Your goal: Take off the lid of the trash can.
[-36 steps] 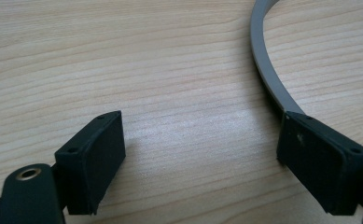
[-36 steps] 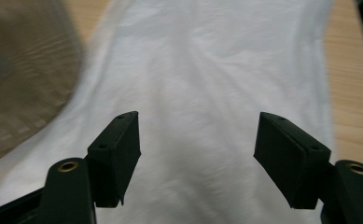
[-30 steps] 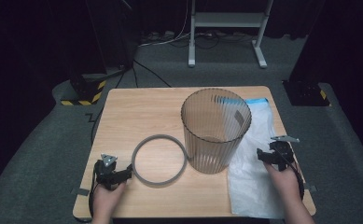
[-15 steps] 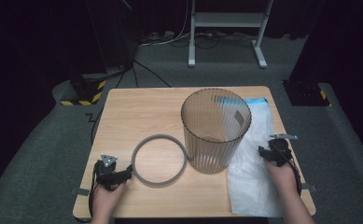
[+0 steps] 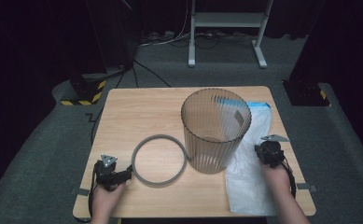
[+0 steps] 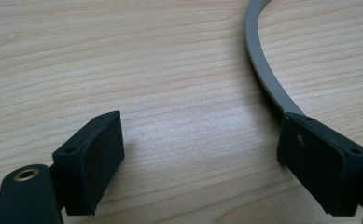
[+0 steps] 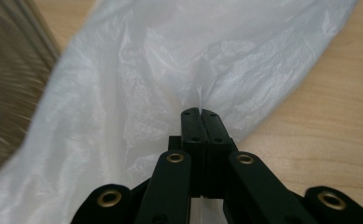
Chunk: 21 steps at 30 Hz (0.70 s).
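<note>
Right gripper point(image 7: 200, 114) pinches the plastic bag point(image 7: 170, 70) beside the bin point(image 5: 215, 130), left gripper point(image 6: 198, 149) fingers wide at the grey ring point(image 6: 263, 70) — lining not yet started.

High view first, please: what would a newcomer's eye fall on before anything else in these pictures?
The tall ribbed translucent bin standing upright mid-table draws the eye first. Left of it lies a grey ring flat on the wood, with the open left gripper at its edge. On the right, the right gripper is pinched shut on a white plastic bag.
</note>
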Each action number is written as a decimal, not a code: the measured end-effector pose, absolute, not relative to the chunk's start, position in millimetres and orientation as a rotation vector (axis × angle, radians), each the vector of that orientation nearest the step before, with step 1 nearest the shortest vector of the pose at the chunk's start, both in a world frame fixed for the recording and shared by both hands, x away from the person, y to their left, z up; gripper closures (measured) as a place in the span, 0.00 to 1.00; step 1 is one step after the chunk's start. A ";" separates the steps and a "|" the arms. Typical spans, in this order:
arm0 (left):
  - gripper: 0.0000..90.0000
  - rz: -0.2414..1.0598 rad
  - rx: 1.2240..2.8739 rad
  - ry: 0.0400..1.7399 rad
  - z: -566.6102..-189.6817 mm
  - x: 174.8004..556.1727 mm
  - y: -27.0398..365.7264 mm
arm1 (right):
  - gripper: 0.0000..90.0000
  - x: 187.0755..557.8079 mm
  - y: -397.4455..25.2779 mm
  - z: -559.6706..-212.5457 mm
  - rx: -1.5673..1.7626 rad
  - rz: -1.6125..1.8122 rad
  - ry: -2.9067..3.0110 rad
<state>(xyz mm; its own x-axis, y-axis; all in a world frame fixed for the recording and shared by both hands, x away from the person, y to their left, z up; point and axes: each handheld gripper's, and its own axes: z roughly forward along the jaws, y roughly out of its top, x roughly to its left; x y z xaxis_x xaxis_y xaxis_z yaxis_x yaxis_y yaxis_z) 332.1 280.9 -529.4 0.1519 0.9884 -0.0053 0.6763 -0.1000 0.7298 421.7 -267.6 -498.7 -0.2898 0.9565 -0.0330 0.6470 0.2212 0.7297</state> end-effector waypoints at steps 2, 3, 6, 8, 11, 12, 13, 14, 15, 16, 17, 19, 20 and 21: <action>0.16 0.682 1.844 1.585 -529.3 332.1 280.8 | 0.99 415.7 -266.3 -492.7 1.451 0.887 1.995; 0.16 0.682 1.844 1.585 -529.3 332.1 280.8 | 0.99 412.3 -266.0 -488.8 1.442 0.909 1.985; 0.16 0.681 1.841 1.584 -529.4 332.0 280.7 | 0.99 402.4 -266.5 -476.8 1.421 0.981 1.945; 0.17 0.674 1.849 1.572 -529.2 330.6 281.2 | 0.99 397.6 -267.3 -468.8 1.407 1.039 1.929; 0.16 0.673 1.849 1.570 -529.3 330.2 281.0 | 0.99 394.1 -268.1 -461.4 1.410 1.086 1.893; 0.16 0.669 1.847 1.568 -529.3 330.3 281.5 | 0.99 391.7 -270.1 -453.5 1.410 1.146 1.851; 0.16 0.667 1.844 1.569 -529.3 330.4 281.9 | 0.99 390.6 -270.5 -450.7 1.412 1.162 1.835; 0.16 0.665 1.841 1.570 -529.1 330.6 282.4 | 0.99 389.0 -271.1 -446.6 1.404 1.180 1.815; 0.16 0.666 1.840 1.570 -529.1 330.6 282.3 | 0.99 387.4 -271.7 -442.5 1.399 1.201 1.795; 0.16 0.665 1.838 1.571 -529.1 330.5 282.4 | 0.99 385.9 -272.7 -438.5 1.389 1.219 1.776; 0.16 0.661 1.831 1.574 -529.1 330.3 282.6 | 0.99 384.3 -273.4 -434.6 1.385 1.232 1.761; 0.16 0.665 1.827 1.574 -528.9 330.0 283.1 | 0.99 381.1 -273.9 -427.8 1.369 1.265 1.728; 0.16 0.680 1.810 1.563 -528.1 328.8 283.5 | 0.99 379.8 -273.6 -424.7 1.358 1.279 1.714; 0.16 0.693 1.797 1.555 -527.7 327.6 283.7 | 0.99 378.3 -273.1 -421.6 1.347 1.292 1.702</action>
<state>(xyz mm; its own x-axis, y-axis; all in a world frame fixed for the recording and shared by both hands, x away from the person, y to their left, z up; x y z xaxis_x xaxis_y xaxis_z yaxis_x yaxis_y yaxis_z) 327.6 283.7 -527.7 0.1550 0.9876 -0.0255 0.6416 -0.0810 0.7627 378.3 -273.1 -421.6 -0.2996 0.9481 0.1065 0.3574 0.0080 0.9339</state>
